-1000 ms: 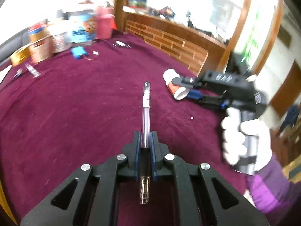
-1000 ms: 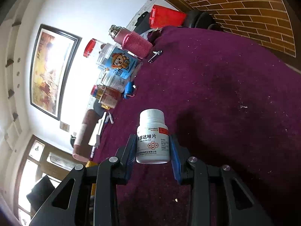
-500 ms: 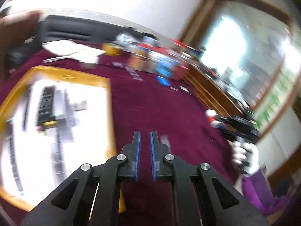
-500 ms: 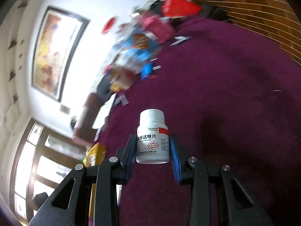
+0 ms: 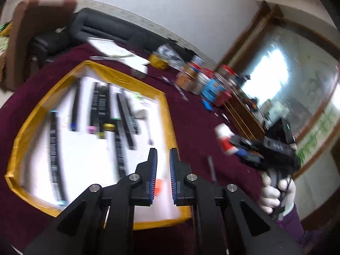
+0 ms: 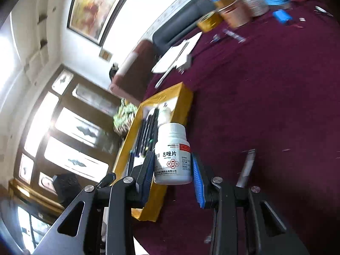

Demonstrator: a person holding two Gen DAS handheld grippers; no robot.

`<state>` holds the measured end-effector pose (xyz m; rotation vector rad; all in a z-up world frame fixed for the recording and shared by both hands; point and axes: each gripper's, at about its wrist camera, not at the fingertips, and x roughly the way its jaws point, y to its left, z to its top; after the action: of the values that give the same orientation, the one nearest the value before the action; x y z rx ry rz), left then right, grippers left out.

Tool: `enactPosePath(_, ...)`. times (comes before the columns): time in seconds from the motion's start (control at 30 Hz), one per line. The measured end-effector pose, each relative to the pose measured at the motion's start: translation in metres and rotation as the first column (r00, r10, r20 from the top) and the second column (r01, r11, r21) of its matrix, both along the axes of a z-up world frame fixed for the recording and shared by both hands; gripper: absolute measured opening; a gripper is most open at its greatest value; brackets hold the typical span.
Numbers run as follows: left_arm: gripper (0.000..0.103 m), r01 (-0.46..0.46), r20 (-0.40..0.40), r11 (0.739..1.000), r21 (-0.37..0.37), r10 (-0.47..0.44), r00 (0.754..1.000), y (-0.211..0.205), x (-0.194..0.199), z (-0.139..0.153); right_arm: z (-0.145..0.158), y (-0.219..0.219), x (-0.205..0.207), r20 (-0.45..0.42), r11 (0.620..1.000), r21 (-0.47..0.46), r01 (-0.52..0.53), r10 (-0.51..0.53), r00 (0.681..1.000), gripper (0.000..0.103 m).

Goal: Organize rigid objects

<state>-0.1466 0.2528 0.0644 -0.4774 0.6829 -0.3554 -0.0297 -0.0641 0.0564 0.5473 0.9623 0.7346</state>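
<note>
My left gripper (image 5: 163, 159) is empty, its jaws a narrow gap apart, over the right edge of a yellow-rimmed white tray (image 5: 167, 114) that holds several black pens (image 5: 125, 119). A clear pen (image 5: 211, 167) lies on the maroon cloth just right of it. My right gripper (image 6: 173, 165) is shut on a white pill bottle (image 6: 172, 159), held upright above the cloth beside the tray (image 6: 184, 102). In the left wrist view the right gripper (image 5: 231, 146) shows at the right, carrying the bottle (image 5: 224, 136).
Jars, tins and boxes (image 5: 204, 80) crowd the far side of the table, with papers (image 5: 114, 51) and a yellow tape roll (image 5: 158, 61) behind the tray. A black sofa (image 5: 102, 27) stands beyond. The pen also shows on the cloth in the right wrist view (image 6: 246, 165).
My left gripper let go of the clear pen and swung left over the tray. My right gripper carried the pill bottle toward the tray.
</note>
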Motion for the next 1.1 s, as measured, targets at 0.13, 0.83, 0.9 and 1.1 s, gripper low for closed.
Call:
enactPosePath(0.13, 0.03, 0.173, -0.008, 0.985, 0.019, -0.173, 0.985, -0.061, 0.006, 0.01, 0.002, -0.005, -0.005, 0.022, 0.999, 0.013, 0.032, -0.033, 0.999, 0.031)
enactPosePath(0.83, 0.006, 0.344, -0.211, 0.886, 0.312, -0.288, 0.934, -0.202, 0.072, -0.047, 0.005, -0.103, -0.032, 0.067, 0.979, 0.054, 0.197, -0.2, 0.977, 0.031)
enactPosePath(0.9, 0.006, 0.317, -0.196, 0.912, 0.259, -0.272, 0.942, -0.188, 0.07, -0.043, 0.003, -0.1, -0.033, 0.065, 0.98, 0.055, 0.189, -0.192, 0.979, 0.031)
enactPosePath(1.1, 0.006, 0.238, -0.065, 0.971, 0.027, -0.236, 0.97, -0.121, 0.047, -0.002, 0.006, -0.082, -0.034, 0.066, 0.988, 0.054, 0.145, -0.149, 0.987, 0.031)
